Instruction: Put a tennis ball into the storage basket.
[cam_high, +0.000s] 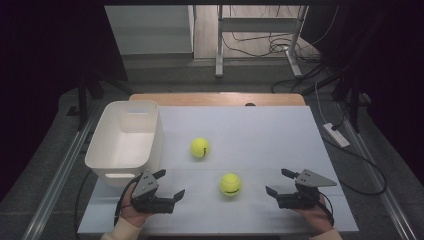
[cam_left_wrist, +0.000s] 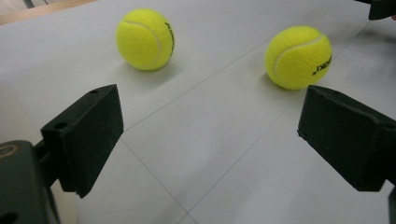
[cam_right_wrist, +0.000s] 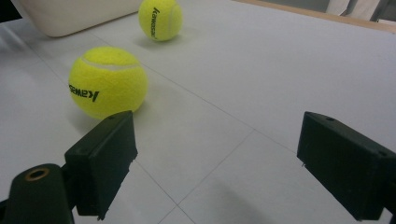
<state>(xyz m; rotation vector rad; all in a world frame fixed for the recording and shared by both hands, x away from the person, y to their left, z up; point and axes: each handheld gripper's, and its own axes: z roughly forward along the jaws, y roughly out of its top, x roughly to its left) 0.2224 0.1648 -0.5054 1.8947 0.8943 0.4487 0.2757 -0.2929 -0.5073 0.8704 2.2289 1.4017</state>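
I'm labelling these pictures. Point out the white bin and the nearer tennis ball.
white bin (cam_high: 102, 145), high view, on its left wall.
nearer tennis ball (cam_high: 230, 184), high view, middle of its felt.

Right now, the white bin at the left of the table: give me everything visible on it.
The white bin is a rectangular, plastic-looking tub with rounded corners and smooth walls that flare slightly toward the rim. A slot handle is cut into the near end wall, and another shows on the far one. It stands upright and open-topped at the table's left edge, and nothing shows inside. The left claw hovers just off its near corner, apparently apart from it. Both tennis balls lie on the table to its right, clear of it.
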